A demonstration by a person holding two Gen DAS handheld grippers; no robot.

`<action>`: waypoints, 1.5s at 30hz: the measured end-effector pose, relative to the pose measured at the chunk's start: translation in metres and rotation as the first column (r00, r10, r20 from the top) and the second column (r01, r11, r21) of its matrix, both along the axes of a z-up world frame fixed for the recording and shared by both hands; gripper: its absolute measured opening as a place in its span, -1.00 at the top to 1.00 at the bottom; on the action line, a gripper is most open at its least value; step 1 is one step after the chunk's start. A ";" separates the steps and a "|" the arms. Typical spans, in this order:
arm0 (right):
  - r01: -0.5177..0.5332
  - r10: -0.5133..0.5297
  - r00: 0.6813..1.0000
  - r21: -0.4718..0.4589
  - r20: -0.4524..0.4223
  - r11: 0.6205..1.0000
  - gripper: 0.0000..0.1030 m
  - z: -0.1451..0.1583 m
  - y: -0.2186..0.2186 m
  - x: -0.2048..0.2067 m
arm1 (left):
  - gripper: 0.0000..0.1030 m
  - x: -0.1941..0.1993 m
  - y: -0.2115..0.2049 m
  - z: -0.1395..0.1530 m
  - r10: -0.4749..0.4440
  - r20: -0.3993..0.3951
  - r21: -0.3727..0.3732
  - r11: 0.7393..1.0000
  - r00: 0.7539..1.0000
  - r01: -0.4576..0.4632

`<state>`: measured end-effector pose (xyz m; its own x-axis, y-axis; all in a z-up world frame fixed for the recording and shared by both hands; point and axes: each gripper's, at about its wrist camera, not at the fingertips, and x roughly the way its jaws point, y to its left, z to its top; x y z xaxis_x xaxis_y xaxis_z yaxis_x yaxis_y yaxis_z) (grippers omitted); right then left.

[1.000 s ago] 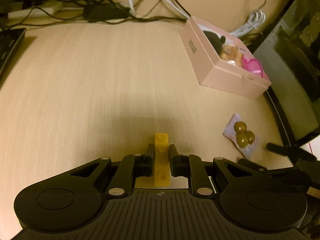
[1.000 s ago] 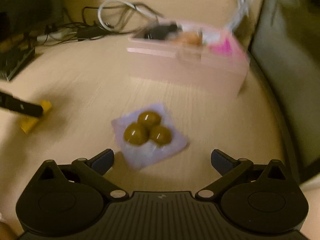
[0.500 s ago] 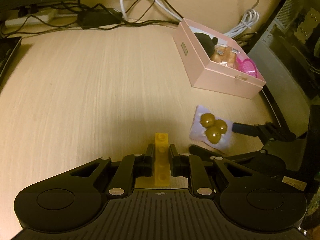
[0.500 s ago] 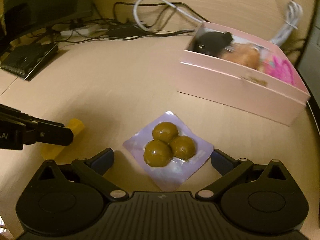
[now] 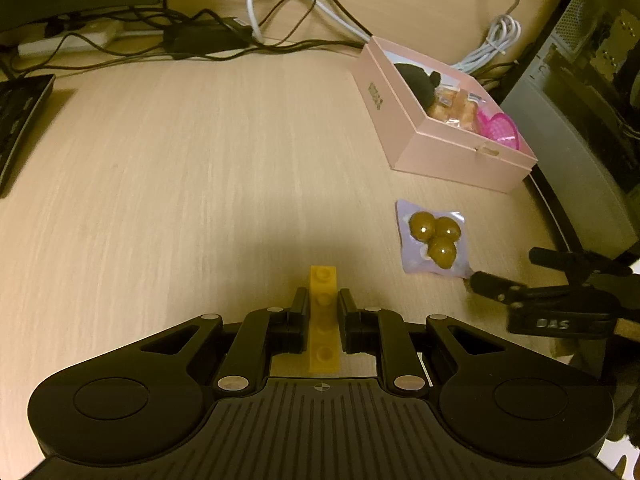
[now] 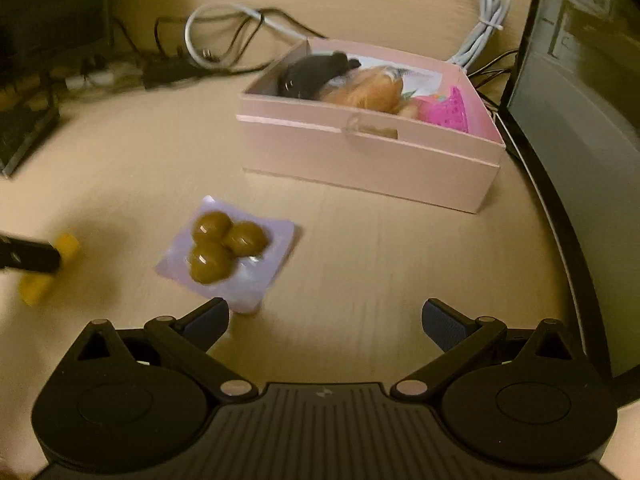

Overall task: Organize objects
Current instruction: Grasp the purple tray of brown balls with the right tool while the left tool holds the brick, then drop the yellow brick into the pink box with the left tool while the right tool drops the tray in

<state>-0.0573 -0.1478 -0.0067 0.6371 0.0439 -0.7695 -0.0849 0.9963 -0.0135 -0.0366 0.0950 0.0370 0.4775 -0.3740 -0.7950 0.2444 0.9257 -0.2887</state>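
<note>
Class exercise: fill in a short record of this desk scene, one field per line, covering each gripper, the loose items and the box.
left gripper: shut on yellow brick
right gripper: open, empty, above the desk
sweet packet: flat on desk, three brown balls, just ahead-left of right gripper
pink box: open, behind packet, holds a black item, a wrapped snack, a pink item
cables: along the desk's far edge

Dim, warm yellowish light all round. The left view is pretty sharp, the right one's smeared with motion blur. Heavy fisheye bending at the edges, and a soft shadow on the bench (image 5: 200, 184) ahead of the left tool (image 5: 324, 300).
</note>
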 end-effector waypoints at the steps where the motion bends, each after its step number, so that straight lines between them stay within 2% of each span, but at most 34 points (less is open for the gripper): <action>1: -0.009 0.009 1.000 0.020 0.004 1.000 -1.00 0.002 0.001 0.000 | 0.66 0.000 0.001 0.000 0.001 0.000 0.002 1.000 1.000 -0.001; 4: -0.036 0.036 0.999 0.050 0.008 0.998 -1.00 0.004 0.021 0.004 | 0.66 0.001 0.002 0.002 0.005 0.008 0.006 1.000 1.000 -0.005; 10: 0.000 0.003 1.000 0.099 -0.031 0.995 -1.00 -0.009 0.051 0.038 | 0.66 -0.001 0.005 0.002 0.008 0.008 0.003 1.000 1.000 -0.008; 13: -0.023 0.025 0.999 0.061 -0.023 0.998 -0.99 -0.012 0.060 0.045 | 0.66 -0.002 0.006 0.000 0.009 -0.001 -0.001 1.000 1.000 -0.009; 15: -0.045 0.045 0.999 0.035 -0.020 0.998 -0.90 -0.012 0.061 0.043 | 0.66 -0.003 0.007 -0.002 0.011 -0.009 -0.005 1.000 1.000 -0.011; 22: -0.074 0.076 0.997 -0.087 0.029 0.993 -0.92 -0.008 0.039 0.009 | 0.66 -0.005 0.012 -0.005 0.021 -0.019 -0.014 1.000 1.000 -0.021; 26: -0.069 0.069 0.997 0.004 0.024 0.998 -1.00 -0.002 0.023 0.003 | 0.66 -0.007 0.013 -0.005 0.015 -0.020 -0.013 1.000 1.000 -0.015; 32: -0.057 0.057 0.998 0.029 0.027 0.998 -1.00 -0.007 0.032 0.025 | 0.66 -0.011 0.014 -0.002 -0.003 -0.015 -0.005 1.000 1.000 0.003; 34: -0.061 0.061 0.998 0.039 0.009 0.997 -0.88 -0.012 0.037 0.034 | 0.66 -0.013 0.016 -0.002 -0.007 -0.016 -0.007 1.000 1.000 0.006; 37: -0.080 0.079 0.997 0.023 0.015 0.997 -0.48 -0.007 0.046 0.034 | 0.66 -0.015 0.018 -0.001 -0.013 -0.013 -0.016 1.000 1.000 0.013; 42: -0.100 0.100 0.995 -0.002 0.014 0.995 -0.48 0.007 0.051 0.013 | 0.66 -0.011 0.009 -0.002 -0.038 -0.003 -0.038 0.999 0.999 0.038; 45: -0.075 0.074 0.997 0.024 0.034 0.997 -0.48 0.023 0.037 -0.004 | 0.66 -0.003 0.001 0.005 -0.053 0.027 -0.057 0.997 0.998 0.055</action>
<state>-0.0616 -0.1113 0.0162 0.6565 0.1112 -0.7461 -0.1585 0.9873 0.0077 -0.0392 0.0957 0.0418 0.4755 -0.4446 -0.7591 0.3015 0.8930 -0.3343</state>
